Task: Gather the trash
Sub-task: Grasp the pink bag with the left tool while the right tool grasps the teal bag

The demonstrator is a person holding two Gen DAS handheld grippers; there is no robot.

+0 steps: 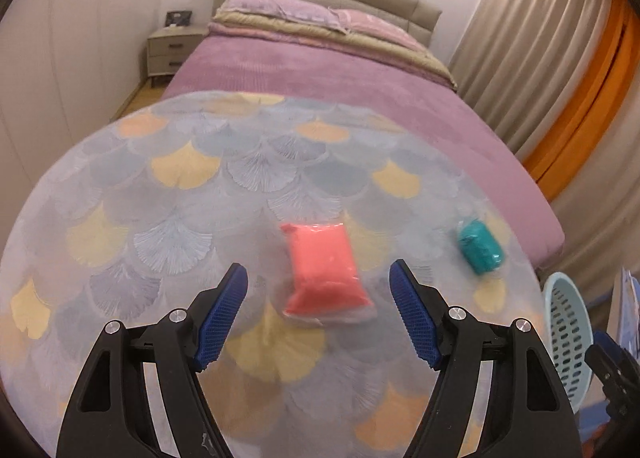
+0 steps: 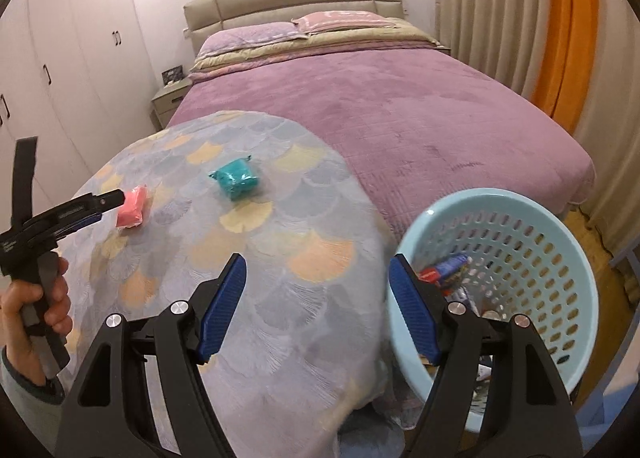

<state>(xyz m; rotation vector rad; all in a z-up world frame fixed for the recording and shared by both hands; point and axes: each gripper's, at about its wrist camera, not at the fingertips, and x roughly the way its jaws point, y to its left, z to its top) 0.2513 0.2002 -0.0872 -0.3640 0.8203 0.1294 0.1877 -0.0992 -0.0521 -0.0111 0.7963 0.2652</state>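
Now we hover our left gripper [image 1: 318,278], jaws apart, over the pink plastic-wrapped packet [image 1: 326,270] on the patterned bench [image 1: 160,218]; we should straddle it squarely. Right gripper [image 2: 318,278], jaws apart, waits beside the pale-blue perforated basket [image 2: 560,226].

From my right wrist camera, the right claw [image 2: 316,282] stands with its blue pads wide apart, holding nothing, above the table [image 2: 280,318] draped in a fan-patterned cloth. The left claw [image 2: 120,198] reaches in from the left, its tip at the pink packet [image 2: 134,214]. A teal packet [image 2: 237,178] lies apart, further in. The light blue basket [image 2: 520,258] beside the table holds wrappers.
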